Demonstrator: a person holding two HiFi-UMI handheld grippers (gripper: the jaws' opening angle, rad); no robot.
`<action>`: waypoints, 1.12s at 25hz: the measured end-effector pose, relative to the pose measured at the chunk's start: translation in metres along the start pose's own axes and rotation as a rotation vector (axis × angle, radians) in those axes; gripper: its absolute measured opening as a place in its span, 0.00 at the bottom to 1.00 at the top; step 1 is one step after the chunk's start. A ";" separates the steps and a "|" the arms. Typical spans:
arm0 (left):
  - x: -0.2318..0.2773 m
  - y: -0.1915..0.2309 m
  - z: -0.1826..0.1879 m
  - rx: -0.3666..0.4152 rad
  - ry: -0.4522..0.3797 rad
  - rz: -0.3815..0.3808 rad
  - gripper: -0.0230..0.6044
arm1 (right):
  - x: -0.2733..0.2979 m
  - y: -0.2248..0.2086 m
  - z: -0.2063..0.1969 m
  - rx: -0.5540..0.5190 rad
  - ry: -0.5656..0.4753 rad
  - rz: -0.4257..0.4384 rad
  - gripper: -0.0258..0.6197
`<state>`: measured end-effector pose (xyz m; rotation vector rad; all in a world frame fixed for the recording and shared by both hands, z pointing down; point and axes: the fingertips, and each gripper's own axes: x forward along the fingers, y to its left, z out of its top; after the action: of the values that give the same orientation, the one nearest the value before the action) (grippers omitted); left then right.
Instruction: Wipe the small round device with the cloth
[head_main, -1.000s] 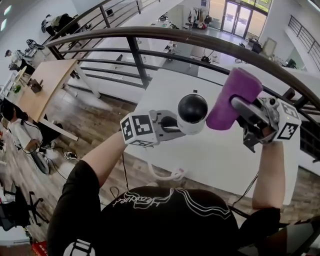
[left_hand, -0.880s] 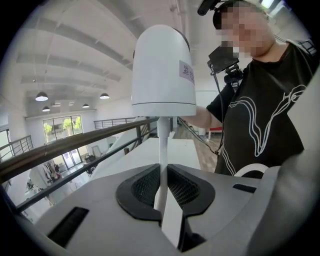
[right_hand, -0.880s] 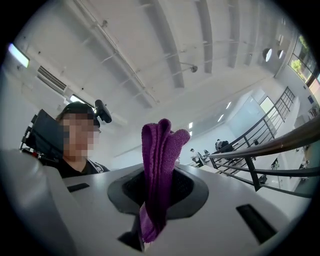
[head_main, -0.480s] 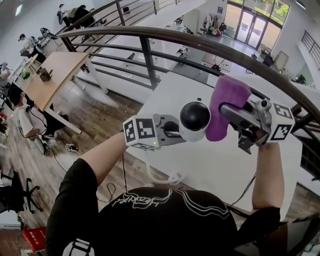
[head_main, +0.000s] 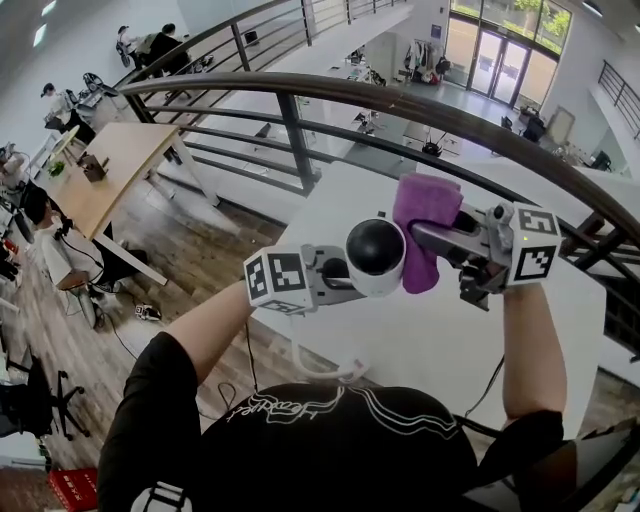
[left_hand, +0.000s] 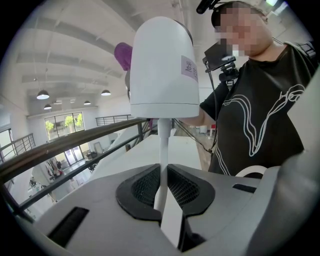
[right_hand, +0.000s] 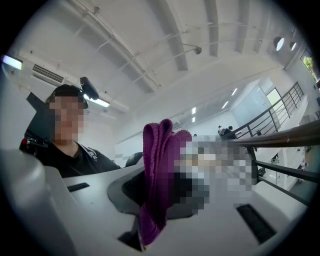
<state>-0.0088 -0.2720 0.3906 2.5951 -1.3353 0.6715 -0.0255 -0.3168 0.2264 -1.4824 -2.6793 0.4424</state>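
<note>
Closing in: the cloth has reached the device

Nearest the person, the left gripper (head_main: 338, 272) has its jaws pressed together on the thin white stem under the small round device (head_main: 375, 256). It holds the device in the air with the dark dome turned toward the head camera. Just right of the device, the right gripper (head_main: 448, 240) pinches a folded purple cloth (head_main: 424, 232). A second ago the cloth stood well clear, up and to the right of the device. It has since swung in and now seems to lie against the device's right side, though no view shows the contact plainly. My reading is that the approach is over and the rubbing can begin. Beneath the device lies a white table (head_main: 480, 330), and beyond the device runs a dark railing (head_main: 300, 90).
</note>
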 end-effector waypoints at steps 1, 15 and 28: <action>-0.001 0.000 -0.002 0.001 0.001 -0.001 0.12 | 0.002 -0.003 -0.005 0.003 0.010 -0.009 0.13; 0.004 -0.001 -0.009 0.001 -0.007 0.005 0.12 | -0.008 -0.028 -0.061 0.050 0.064 -0.117 0.13; 0.002 0.006 -0.009 -0.028 -0.088 -0.039 0.14 | -0.057 -0.032 -0.091 0.035 -0.011 -0.458 0.13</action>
<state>-0.0152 -0.2736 0.3987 2.6498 -1.3041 0.5351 -0.0050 -0.3598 0.3281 -0.8141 -2.8752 0.4581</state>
